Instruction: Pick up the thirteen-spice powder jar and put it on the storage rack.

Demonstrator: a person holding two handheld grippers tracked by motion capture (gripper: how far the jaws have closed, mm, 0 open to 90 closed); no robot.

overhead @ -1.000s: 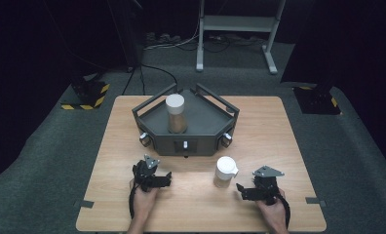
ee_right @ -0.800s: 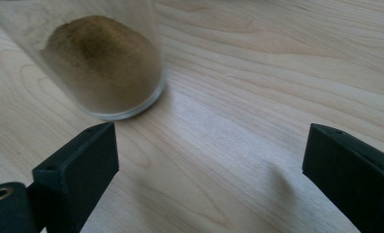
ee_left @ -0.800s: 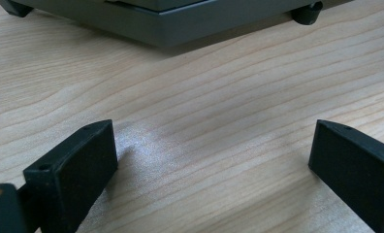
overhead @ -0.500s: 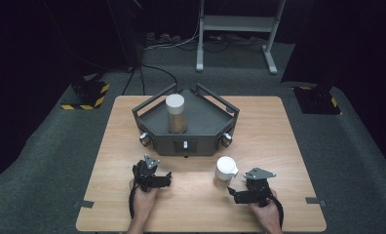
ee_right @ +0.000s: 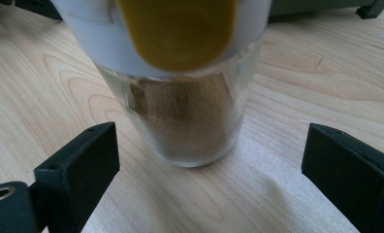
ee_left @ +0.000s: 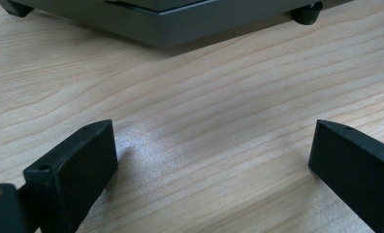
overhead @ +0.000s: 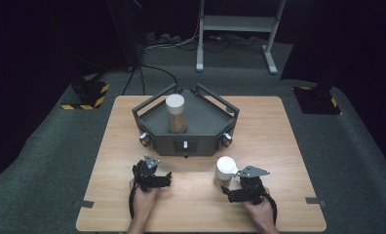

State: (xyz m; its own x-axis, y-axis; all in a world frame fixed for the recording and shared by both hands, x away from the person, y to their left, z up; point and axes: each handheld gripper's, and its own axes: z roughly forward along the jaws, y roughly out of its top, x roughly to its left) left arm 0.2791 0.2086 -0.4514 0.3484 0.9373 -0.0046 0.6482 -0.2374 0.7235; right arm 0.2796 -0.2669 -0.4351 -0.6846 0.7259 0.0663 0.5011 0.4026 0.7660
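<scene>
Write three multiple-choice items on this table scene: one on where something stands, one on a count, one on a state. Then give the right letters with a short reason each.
1. Where does the jar nearest the right tool stand?
A. inside the grey tray
B. on the bare table in front of the tray
C. on the floor

2. How many white-lidded jars are there?
A. one
B. two
C. four

3. How do the right tool's jaws stand?
A. open, with the jar ahead of them
C. shut with nothing between them
B. clamped on the tray's rim

Answers:
1 B: the near jar rests on the wooden table, in front of the grey tray.
2 B: the near jar, and the far jar inside the tray.
3 A: the right gripper view shows both jaws wide apart, clear of the glass.
</scene>
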